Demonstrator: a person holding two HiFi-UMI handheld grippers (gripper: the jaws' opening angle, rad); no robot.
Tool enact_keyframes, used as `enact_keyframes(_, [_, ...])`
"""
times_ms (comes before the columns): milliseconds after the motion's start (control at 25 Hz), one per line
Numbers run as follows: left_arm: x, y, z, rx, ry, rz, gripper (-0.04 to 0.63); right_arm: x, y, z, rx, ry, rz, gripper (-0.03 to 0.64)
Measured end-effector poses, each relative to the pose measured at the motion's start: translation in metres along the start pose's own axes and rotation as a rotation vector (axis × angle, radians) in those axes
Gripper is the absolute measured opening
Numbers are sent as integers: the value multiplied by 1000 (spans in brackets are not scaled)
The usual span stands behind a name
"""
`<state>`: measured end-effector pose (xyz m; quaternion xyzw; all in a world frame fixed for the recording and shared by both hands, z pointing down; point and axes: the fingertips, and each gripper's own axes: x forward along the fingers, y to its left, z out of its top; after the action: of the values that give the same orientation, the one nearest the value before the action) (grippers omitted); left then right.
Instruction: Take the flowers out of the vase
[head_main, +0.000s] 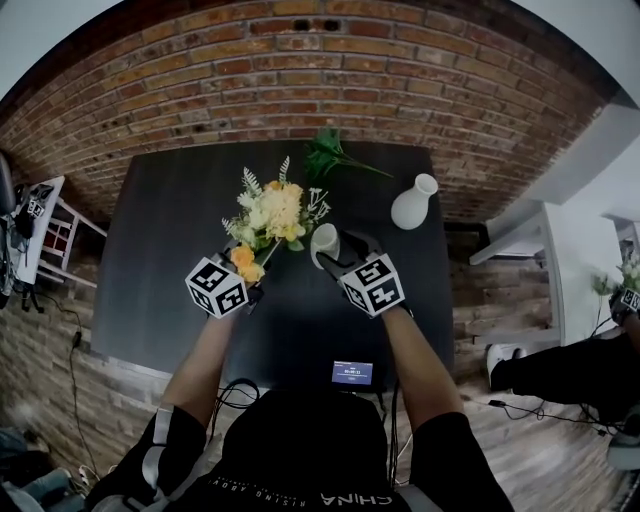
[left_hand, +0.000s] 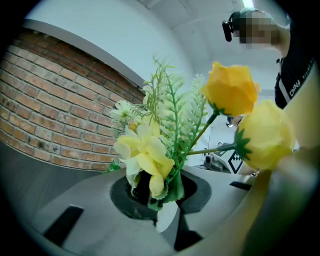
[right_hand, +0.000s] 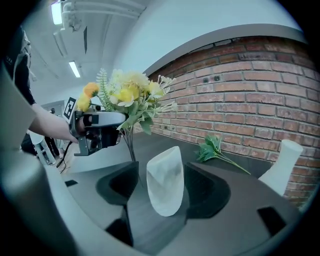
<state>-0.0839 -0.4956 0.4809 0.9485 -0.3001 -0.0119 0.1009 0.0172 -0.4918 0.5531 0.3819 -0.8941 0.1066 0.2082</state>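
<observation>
A bunch of yellow and white artificial flowers with green fern sprigs is gripped by its stems in my left gripper, which is shut on them. In the left gripper view the blooms rise straight out from between the jaws of that gripper. My right gripper is shut on a small frosted white vase, which sits between the jaws just right of the bunch. The bare stems hang outside the vase, to its left. The left gripper shows beside it.
A second white vase stands upright at the right on the dark table. A loose green sprig lies at the far edge by the brick wall. A small screen sits at the near edge.
</observation>
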Motion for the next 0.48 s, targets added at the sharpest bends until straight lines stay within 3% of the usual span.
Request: enact_keyframes(480, [-39,-6,-10,-8,8,-62,67,-27,22,-2,90,41,-98,267])
